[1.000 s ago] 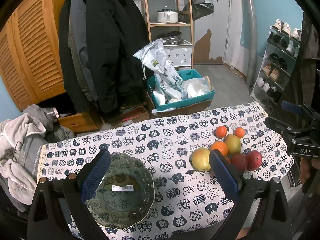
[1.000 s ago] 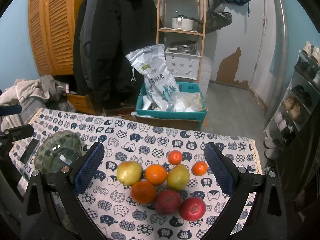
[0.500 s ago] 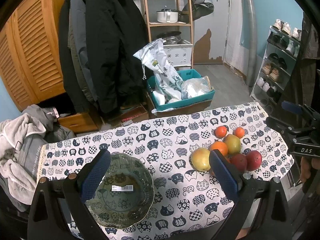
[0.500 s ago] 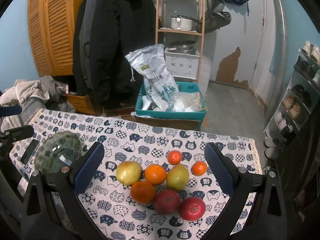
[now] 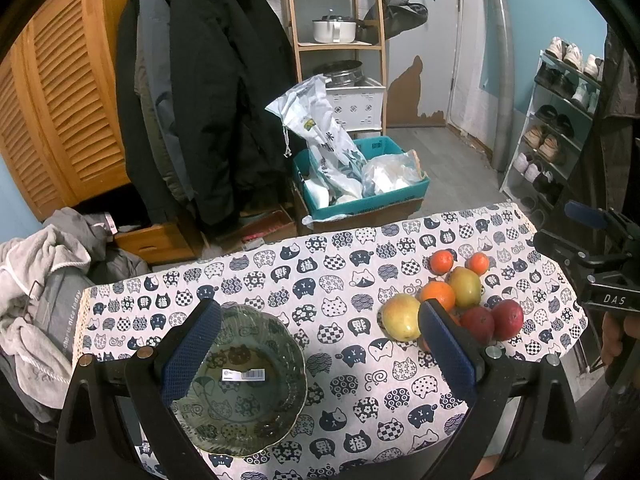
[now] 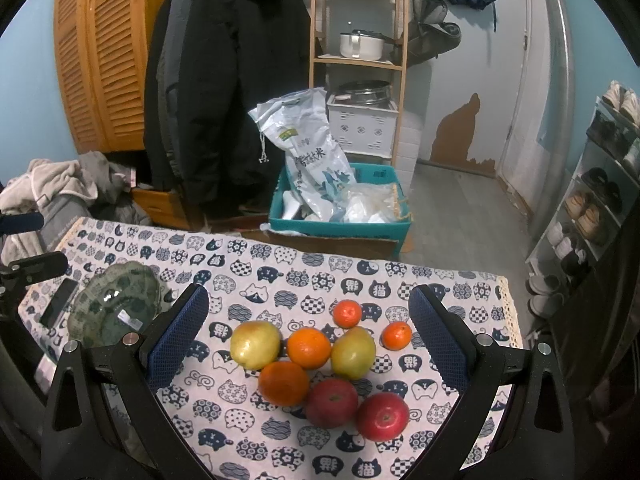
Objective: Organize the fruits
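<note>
A cluster of fruit lies on the cat-print tablecloth (image 6: 280,264): two yellow-green pears (image 6: 255,344) (image 6: 353,352), two oranges (image 6: 309,347) (image 6: 284,383), two red apples (image 6: 332,403) (image 6: 383,416) and two small tangerines (image 6: 347,313) (image 6: 396,335). A green patterned bowl (image 5: 240,380) with a barcode sticker stands empty at the left. My right gripper (image 6: 306,336) hovers open above the fruit. My left gripper (image 5: 320,356) hangs open, its left finger over the bowl, its right finger hiding part of an orange. In the left wrist view the fruit cluster (image 5: 466,286) sits at the right.
A dark phone (image 6: 59,302) lies left of the bowl. Behind the table, on the floor, stands a teal box (image 6: 340,220) with bags. Coats (image 6: 224,80), a wooden shelf (image 6: 356,40), a laundry pile (image 5: 44,280) and a shoe rack (image 5: 560,120) surround the table.
</note>
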`<state>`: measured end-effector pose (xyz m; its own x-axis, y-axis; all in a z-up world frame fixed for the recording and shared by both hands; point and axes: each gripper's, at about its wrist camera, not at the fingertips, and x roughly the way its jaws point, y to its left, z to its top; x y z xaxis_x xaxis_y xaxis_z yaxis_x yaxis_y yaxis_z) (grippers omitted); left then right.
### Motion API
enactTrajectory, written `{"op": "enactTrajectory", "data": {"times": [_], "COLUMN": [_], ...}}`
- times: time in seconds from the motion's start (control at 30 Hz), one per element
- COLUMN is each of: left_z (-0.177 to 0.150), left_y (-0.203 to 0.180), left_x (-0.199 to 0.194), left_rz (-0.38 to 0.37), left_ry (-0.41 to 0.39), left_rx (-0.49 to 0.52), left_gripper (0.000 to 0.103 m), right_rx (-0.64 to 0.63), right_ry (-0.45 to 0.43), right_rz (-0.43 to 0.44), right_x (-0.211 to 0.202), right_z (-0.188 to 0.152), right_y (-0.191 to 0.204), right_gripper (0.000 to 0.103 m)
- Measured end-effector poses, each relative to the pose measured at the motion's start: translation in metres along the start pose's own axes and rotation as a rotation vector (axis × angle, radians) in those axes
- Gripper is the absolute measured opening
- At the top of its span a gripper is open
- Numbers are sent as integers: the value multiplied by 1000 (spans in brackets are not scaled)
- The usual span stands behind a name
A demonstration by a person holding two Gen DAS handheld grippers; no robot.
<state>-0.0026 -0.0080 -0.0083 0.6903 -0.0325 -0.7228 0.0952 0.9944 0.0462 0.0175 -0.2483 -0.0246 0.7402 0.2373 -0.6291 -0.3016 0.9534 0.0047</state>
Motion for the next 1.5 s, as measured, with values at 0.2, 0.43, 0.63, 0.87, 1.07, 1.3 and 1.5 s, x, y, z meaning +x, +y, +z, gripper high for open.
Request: {"op": "enactTrajectory", "data": {"times": [0.2,0.43,0.63,0.87,1.07,1.3,1.5], "left_z": [-2,-1,-1,-4,-3,-7,-8], "left_y": [-2,-1,-2,-3,-3,-5,-7], "left_x": [0,1,1,2,2,4,16], "left_rz": [2,2,3,3,4,4,-7], "left_ry": [2,3,3,3,5,8,39], "left_rx": [0,0,1,2,2,-1,-10], "left_gripper": [100,100,100,100,100,100,100], "right_rx": [0,1,0,1,1,10,25], "right_ry": [0,0,1,-4,-3,2,20], "right_rz": [0,-1,-1,-2,-4,-14,-50], "right_x": [0,0,-1,-1,-2,-3,3], "right_z": [1,-2,0,-7,-5,1,2], "right_y": [0,-3,-2,-11,-16,-18,-24], "right_gripper": [98,98,98,98,98,98,98]}}
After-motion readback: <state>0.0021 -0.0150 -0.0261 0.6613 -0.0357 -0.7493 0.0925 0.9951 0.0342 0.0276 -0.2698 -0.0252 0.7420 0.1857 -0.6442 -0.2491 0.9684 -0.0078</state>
